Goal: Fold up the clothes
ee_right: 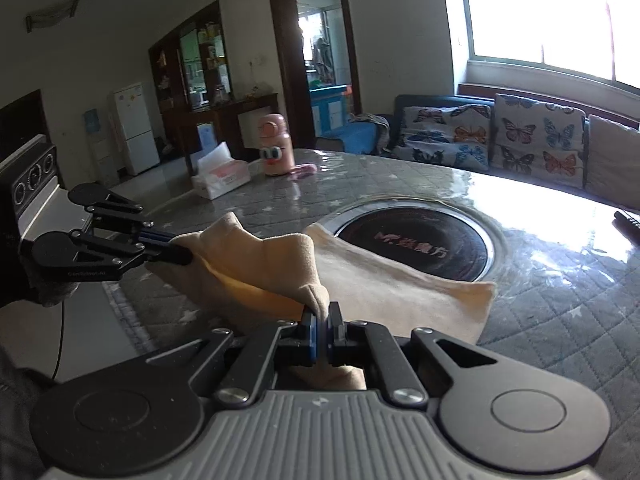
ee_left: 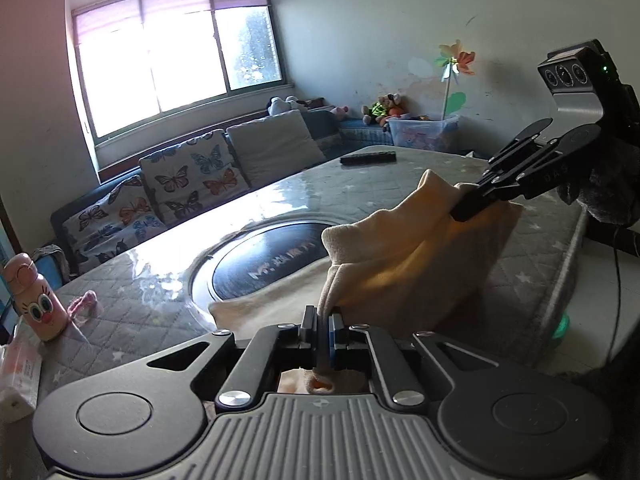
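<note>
A cream-yellow cloth (ee_left: 400, 264) lies partly on the quilted table and is lifted at its near edge. My left gripper (ee_left: 323, 314) is shut on one corner of it. My right gripper (ee_right: 321, 314) is shut on the other corner of the cloth (ee_right: 380, 280). The right gripper shows in the left wrist view (ee_left: 464, 210), pinching the raised edge. The left gripper shows in the right wrist view (ee_right: 182, 250), pinching the other end. The cloth sags between the two grippers, and its far part rests flat beside the round black hob.
A round black hob (ee_left: 272, 260) is set into the table (ee_right: 560, 300). A pink bottle (ee_right: 276, 146), a tissue box (ee_right: 222, 176) and a pink loop (ee_left: 82, 306) sit at one end. A remote (ee_left: 368, 158) lies at the far edge. A butterfly-cushion sofa (ee_left: 160, 196) stands behind.
</note>
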A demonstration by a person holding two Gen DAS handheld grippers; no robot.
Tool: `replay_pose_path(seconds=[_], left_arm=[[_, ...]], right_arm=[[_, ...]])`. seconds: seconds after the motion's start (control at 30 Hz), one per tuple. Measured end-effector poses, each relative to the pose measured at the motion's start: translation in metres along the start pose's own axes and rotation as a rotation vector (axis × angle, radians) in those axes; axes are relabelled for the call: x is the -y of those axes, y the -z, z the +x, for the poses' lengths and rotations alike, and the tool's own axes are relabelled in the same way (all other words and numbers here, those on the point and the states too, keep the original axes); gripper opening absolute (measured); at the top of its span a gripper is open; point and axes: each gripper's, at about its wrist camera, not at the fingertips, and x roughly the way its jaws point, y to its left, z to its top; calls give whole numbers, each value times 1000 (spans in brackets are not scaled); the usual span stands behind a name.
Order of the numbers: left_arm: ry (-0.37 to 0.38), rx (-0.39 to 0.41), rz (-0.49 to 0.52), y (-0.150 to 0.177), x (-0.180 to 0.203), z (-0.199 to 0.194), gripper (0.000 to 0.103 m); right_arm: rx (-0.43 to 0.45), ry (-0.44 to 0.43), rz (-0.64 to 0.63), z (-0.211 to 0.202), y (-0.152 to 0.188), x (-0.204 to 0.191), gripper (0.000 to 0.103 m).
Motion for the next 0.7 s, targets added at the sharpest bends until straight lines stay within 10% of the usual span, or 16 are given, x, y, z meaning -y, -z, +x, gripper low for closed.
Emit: replay_pose_path(seconds=[0.7], left_arm=[[-63,-190,-115,-8,-73,166,7]], right_arm=[[-100,121,207,138,-22,100,5]])
